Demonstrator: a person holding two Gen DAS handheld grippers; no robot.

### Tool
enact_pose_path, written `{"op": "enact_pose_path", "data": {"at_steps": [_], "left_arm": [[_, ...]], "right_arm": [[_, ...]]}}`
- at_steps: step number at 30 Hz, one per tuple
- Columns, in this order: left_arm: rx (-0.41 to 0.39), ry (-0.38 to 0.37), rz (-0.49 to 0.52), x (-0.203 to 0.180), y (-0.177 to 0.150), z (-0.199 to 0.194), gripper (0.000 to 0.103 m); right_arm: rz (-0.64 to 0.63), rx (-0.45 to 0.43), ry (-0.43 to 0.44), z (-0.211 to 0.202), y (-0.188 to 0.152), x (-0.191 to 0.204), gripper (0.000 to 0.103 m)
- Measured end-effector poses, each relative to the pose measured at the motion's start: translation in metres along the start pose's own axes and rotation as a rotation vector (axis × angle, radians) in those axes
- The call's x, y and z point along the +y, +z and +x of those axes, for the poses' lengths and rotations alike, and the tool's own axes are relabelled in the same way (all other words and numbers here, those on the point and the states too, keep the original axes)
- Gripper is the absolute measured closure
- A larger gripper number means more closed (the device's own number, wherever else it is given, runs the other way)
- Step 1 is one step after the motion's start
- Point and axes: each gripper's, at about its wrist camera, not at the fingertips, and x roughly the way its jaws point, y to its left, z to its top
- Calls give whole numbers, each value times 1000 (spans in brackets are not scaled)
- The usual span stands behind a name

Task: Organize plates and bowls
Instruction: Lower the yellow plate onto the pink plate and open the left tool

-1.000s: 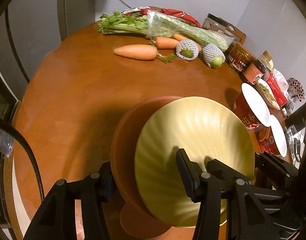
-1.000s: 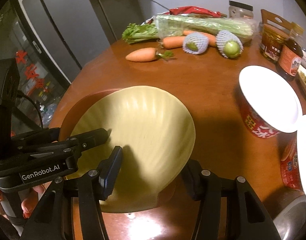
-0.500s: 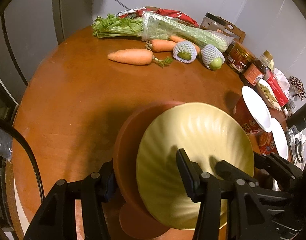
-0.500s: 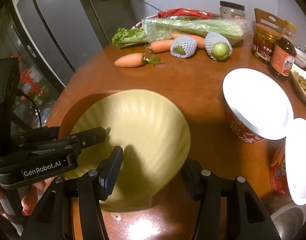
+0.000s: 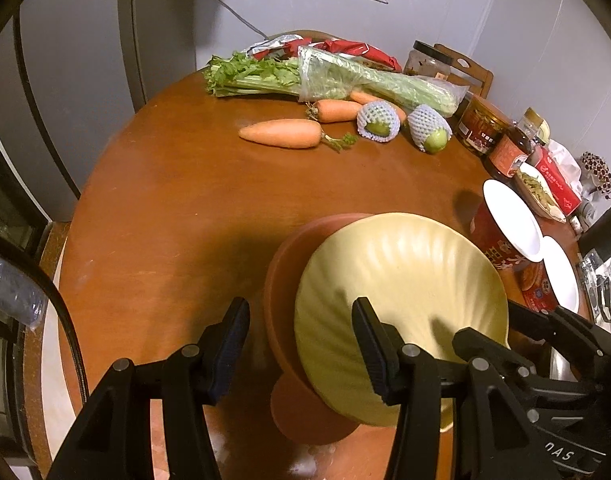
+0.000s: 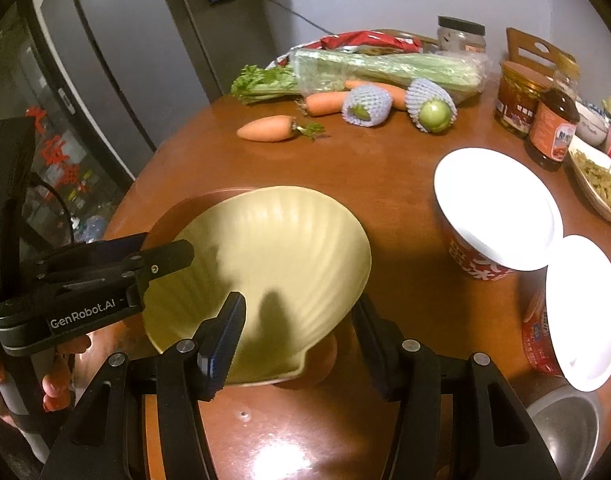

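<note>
Left view: left gripper [image 5: 301,332] half-spread, clamped across nested walls of orange bowl [image 5: 281,280] and ribbed yellow bowl [image 5: 401,280], both tilted above table [image 5: 165,220]. Probably stiff, slick, breakable; best taken at opposite rims. Right view: right gripper [image 6: 297,328] likewise pinching near rim; noodle cups [image 6: 493,208] close rightward, bare wood ahead.
</note>
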Motion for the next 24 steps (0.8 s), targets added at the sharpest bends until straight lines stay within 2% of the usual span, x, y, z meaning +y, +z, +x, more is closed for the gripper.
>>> {"op": "enact_pose_path", "data": {"at_steps": [11,15,24], "left_arm": [[-22,15,12,0,-6,-11,50],[-55,44,25,-1,-8,-20,50],[-81,53,44,-9,-12,-37,50]], "right_arm": [[-43,17,-16,0,-3,16,46],[-37,19,-19,-1,-4,16,46],[-29,-1,-25,-9,-7,15,46]]}}
